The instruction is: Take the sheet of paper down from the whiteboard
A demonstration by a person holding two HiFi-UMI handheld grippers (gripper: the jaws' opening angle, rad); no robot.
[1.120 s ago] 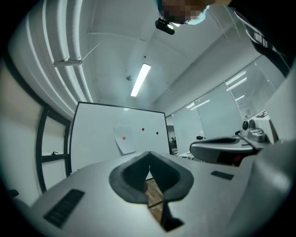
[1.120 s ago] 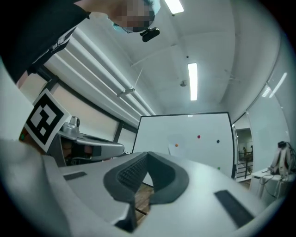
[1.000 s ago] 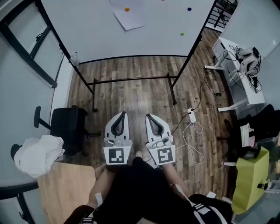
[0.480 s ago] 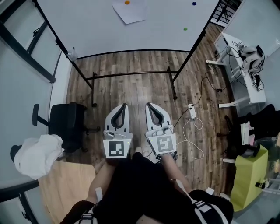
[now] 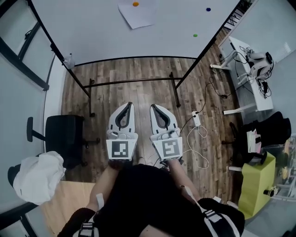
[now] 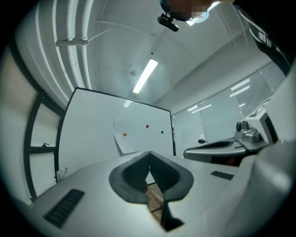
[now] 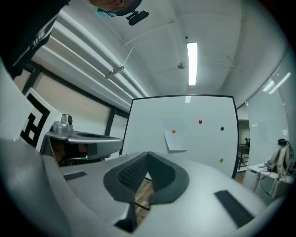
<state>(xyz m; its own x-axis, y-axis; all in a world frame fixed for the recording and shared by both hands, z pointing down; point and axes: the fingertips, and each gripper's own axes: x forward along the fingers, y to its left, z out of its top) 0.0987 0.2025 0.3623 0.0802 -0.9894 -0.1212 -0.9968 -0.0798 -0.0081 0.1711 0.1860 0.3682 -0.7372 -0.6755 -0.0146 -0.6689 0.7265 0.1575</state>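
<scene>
Left tool (image 5: 129,105): jaws are lying pressed together at the tips, with nothing between them, and it is pointing toward the whiteboard (image 5: 97,32). Right tool (image 5: 153,107): jaws are likewise sitting pressed together and empty, and it is running just beside the left one and parallel to it. Each tool is carrying its square-marker cube at the rear, the left cube (image 5: 121,149) and the right cube (image 5: 169,148), both sitting close to the person's body. Wooden floor (image 5: 138,95): it is showing beneath and ahead of both tools. Black frame (image 5: 132,81) of the whiteboard stand: it is standing on that floor between the tools and the board. Sheet of paper (image 5: 138,14): it is hanging on the whiteboard, well apart from both tools, with an orange magnet (image 5: 135,3) sitting on its upper part and its lower corner tilting to one side. Blue magnet (image 5: 208,9) and green magnet (image 5: 195,35): both are sitting on the bare board to the right of the sheet. Black office chair (image 5: 64,138): it is standing to the left of the tools. White cloth (image 5: 38,177): it is lying bunched near the chair. White power strip (image 5: 196,119): it is lying on the floor to the right, with a white cable looping beside it. White bench (image 5: 247,81): it is standing at the far right, bearing cables and a device.
</scene>
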